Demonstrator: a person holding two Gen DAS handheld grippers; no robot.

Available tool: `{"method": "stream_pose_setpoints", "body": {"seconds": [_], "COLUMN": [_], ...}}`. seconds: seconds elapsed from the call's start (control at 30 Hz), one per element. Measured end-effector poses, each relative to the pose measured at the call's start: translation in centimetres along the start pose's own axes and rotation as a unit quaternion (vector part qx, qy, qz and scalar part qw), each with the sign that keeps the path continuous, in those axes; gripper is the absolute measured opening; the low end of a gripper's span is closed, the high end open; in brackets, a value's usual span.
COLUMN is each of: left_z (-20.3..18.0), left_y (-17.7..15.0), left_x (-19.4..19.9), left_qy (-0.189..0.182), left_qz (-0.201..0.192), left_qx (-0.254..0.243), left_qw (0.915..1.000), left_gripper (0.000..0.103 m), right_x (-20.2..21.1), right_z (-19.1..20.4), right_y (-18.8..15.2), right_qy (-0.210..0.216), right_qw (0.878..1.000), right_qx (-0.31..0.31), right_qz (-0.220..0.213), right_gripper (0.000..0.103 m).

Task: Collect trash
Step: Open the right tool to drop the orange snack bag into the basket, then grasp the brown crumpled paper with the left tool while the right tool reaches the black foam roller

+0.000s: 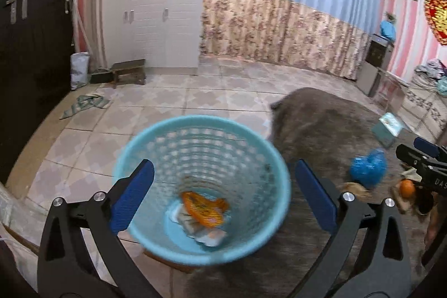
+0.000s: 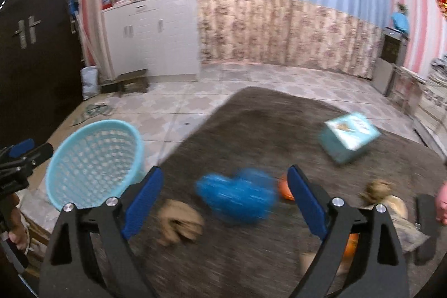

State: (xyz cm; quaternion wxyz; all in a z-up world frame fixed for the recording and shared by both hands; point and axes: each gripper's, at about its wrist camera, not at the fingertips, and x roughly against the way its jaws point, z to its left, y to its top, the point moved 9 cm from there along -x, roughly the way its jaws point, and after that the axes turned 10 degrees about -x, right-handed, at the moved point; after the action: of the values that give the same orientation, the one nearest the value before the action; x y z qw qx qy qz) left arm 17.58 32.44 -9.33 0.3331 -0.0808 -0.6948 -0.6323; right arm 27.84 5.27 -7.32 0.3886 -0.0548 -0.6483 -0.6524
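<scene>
Both claws stand wide open and empty. Left claw (image 1: 223, 197) hangs over the light blue mesh basket (image 1: 156, 141), which stands on the tiled floor (image 1: 167, 102) at the edge of the grey rug (image 1: 321, 124). An orange wrapper (image 1: 205, 207) and some pale scraps already lie in the bottom.

Right claw (image 2: 226, 197) points down at the rug, with nothing between its pads. Blue crumpled bag (image 2: 237, 200) lies on the rug, framed between the fingers. Tan crumpled paper (image 2: 178, 222) is just beside it on the left; an orange bit (image 2: 285, 190) shows near the right finger. Teal box (image 2: 349, 136) sits further back on the rug, well apart from the rest.

My read of the step: right claw goes for the blue bag.
- Come down straight over it and keep the claw wide until the pads straddle the bulk.
- Bag looks soft, so close fully on the bunched middle, not a loose edge, or it may slip out.
- Keep the tan paper out of the bite; one item per grab.
- Carry to the basket, release above the rim.

Readable text: none. The box has a printed picture but it's blurred. Letters on the other claw's body in the left view are cut off.
</scene>
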Motion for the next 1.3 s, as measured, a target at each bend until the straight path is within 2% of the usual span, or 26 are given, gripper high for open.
{"method": "stream_pose_setpoints", "body": {"seconds": [0.27, 0.37, 0.5, 0.7, 0.87, 0.97, 1.03, 1.1, 1.3], "left_z": [-6.8, -9.3, -12.5, -16.5, -17.9, -18.8, -19.4, -19.8, -19.4], "left_y": [-1.0, -2.0, -3.3, -4.5, -4.1, -3.8, -3.9, -4.3, -4.3], "left_x": [0.4, -0.2, -1.3, -3.1, -4.7, -5.7, -6.3, -6.6, -5.5], "left_qy": [-0.045, -0.059, -0.097, -0.102, -0.102, -0.109, -0.119, -0.128, -0.133], "left_qz": [-0.014, -0.001, 0.022, 0.040, 0.046, 0.051, 0.062, 0.071, 0.065], "left_qx": [-0.021, -0.034, -0.041, -0.090, -0.100, -0.109, -0.117, -0.125, -0.118], "left_qw": [0.9986, 0.9977, 0.9942, 0.9899, 0.9886, 0.9867, 0.9840, 0.9813, 0.9819], "left_gripper": [0.097, 0.097, 0.097, 0.097, 0.095, 0.083, 0.063, 0.047, 0.043], "right_x": [5.2, 7.1, 8.6, 9.3, 9.0, 8.4, 7.8, 7.3, 5.4], "right_z": [-10.1, -13.5, -16.5, -19.9, -21.5, -21.9, -22.0, -22.0, -21.5], "right_y": [-1.3, -2.2, -3.7, -6.6, -8.7, -9.7, -10.1, -10.4, -10.7], "right_qy": [-0.081, -0.124, -0.142, -0.166, -0.173, -0.175, -0.173, -0.169, -0.162], "right_qw": [0.996, 0.991, 0.988, 0.983, 0.981, 0.980, 0.981, 0.981, 0.983], "right_qx": [-0.028, -0.030, -0.055, -0.074, -0.088, -0.088, -0.092, -0.095, -0.084], "right_qz": [-0.021, -0.030, -0.035, -0.032, -0.021, -0.010, -0.003, 0.002, 0.020], "right_gripper": [0.089, 0.089, 0.094, 0.094, 0.094, 0.094, 0.094, 0.094, 0.094]}}
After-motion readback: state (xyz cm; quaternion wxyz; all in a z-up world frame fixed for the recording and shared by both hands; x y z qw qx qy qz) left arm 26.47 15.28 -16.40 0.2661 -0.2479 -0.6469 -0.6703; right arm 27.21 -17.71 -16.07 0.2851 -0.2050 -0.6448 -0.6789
